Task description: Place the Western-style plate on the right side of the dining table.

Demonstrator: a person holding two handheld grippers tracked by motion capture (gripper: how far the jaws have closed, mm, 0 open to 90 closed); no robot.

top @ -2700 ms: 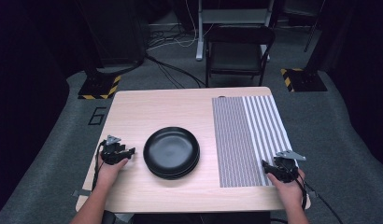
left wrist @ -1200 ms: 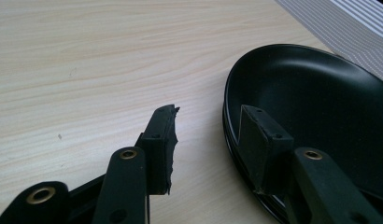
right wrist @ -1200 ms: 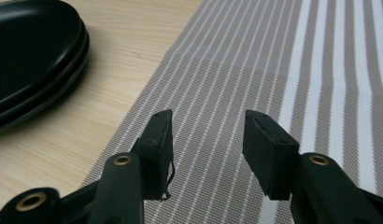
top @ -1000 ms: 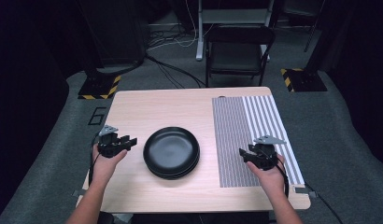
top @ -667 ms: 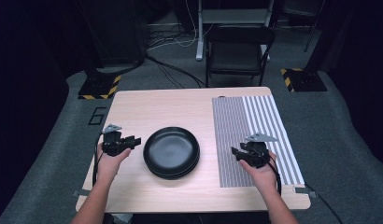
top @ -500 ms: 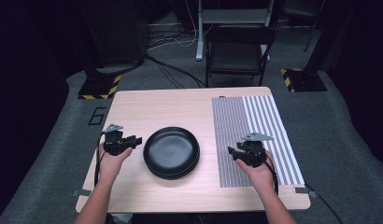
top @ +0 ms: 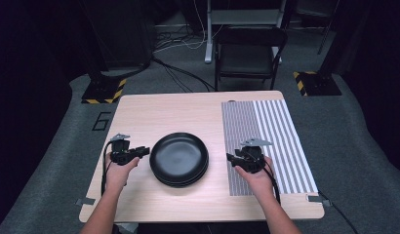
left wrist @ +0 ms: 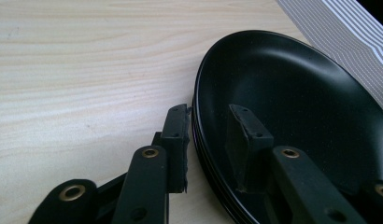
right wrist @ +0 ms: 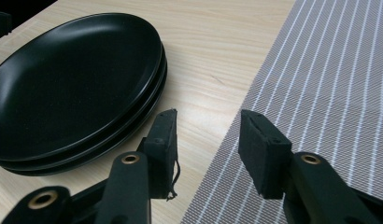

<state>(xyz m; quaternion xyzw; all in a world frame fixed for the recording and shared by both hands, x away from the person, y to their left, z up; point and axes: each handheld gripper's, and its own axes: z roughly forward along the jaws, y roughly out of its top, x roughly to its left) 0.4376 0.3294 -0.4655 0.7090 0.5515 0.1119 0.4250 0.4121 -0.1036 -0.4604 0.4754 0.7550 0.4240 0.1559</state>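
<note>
Left tongs and right tongs: black bodies; grey three-cornered top plates; black cables trailing; brass rivets on black arms; rectangular black pads; forearms bare, sleeveless.

Both forearms come in from the near edge and angle inward. The left gripper points toward the right hand, its jaws a little apart and just closing, with a rim between them: one jaw outside it, one over it. The right gripper points toward the left hand, jaws apart on nothing, narrowing.
</note>
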